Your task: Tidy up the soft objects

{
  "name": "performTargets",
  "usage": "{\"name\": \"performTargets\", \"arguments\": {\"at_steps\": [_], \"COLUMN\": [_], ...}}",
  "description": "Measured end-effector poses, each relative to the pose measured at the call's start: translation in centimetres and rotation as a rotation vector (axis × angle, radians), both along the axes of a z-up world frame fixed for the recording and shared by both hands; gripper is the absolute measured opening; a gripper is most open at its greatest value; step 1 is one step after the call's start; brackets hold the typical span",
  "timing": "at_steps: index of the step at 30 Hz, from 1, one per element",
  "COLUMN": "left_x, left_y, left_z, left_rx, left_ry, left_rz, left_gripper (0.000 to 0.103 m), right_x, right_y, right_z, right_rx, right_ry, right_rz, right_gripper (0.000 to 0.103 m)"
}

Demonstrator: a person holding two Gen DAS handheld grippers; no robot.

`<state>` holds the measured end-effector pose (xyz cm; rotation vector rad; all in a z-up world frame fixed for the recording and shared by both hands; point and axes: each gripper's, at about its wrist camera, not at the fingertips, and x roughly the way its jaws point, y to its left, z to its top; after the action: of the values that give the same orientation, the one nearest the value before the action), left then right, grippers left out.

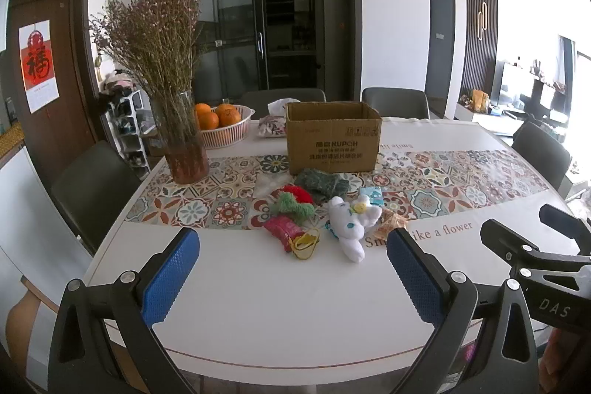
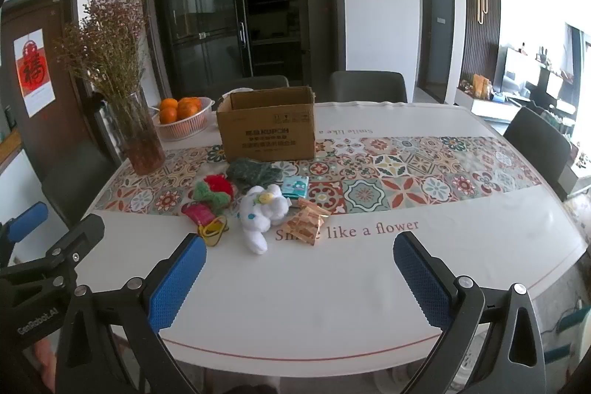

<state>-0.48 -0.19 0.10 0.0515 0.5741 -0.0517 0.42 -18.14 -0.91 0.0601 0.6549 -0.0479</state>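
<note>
Both hand-held grippers (image 1: 291, 268) (image 2: 299, 272) level, wide-spread, apparently empty.

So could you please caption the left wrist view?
Open left gripper faces soft toys before a cardboard box.

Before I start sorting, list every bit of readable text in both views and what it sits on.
"Smile like a flower": table cover, near edge; repeated upside down beside the cardboard box.
"KUPOH": box front; the Chinese lines under it are too blurred.
"DAS": right gripper body, seen from the left wrist.
"GenRobot.AI": left gripper body, seen from the right wrist.
"福": red door poster; its small print is unreadable.
</note>
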Motion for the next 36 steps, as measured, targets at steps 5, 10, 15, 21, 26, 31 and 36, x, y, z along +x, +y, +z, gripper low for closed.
{"name": "performTargets", "arguments": {"at_steps": [5, 10, 15, 21, 26, 31, 36], "left_x": [-0.05, -0.14, -0.15, -0.11, -0.15, -0.19, -0.16], "left_y": [0.11, 0.11, 0.08, 0.17, 0.13, 0.19, 0.22], "left_z": [-0.02, 0.00, 0.02, 0.19, 0.16, 0.24, 0.25], "left_rx": [-0.001, -0.002, -0.002, -0.002, -0.003, -0.003, -0.003], "left_ry": [-0.001, -0.001, 0.000, -0.002, -0.001, -0.001, 0.001], "left_rz": [0.000, -0.002, -0.002, -0.005, -0.006, -0.007, -0.009], "left_gripper": [0.103, 0.103, 0.103, 0.103, 0.103, 0.103, 0.103], "right_x": [0.01, 0.00, -0.04, -0.03, -0.03, 0.04, 0.03], "right_y": [-0.02, 0.04, 0.05, 0.09, 0.10, 0.25, 0.25], "right_z": [0.03, 0.02, -0.02, 0.14, 0.14, 0.35, 0.33], "right_rx": [0.001, 0.001, 0.001, 0.000, 0.001, 0.000, 0.001], "right_ry": [0.000, 0.000, -0.001, -0.001, -0.001, -0.001, 0.000], "right_rz": [0.001, 0.000, 0.000, 0.000, 0.001, 0.002, 0.000], "right_gripper": [0.103, 0.103, 0.103, 0.103, 0.103, 0.103, 0.103]}}
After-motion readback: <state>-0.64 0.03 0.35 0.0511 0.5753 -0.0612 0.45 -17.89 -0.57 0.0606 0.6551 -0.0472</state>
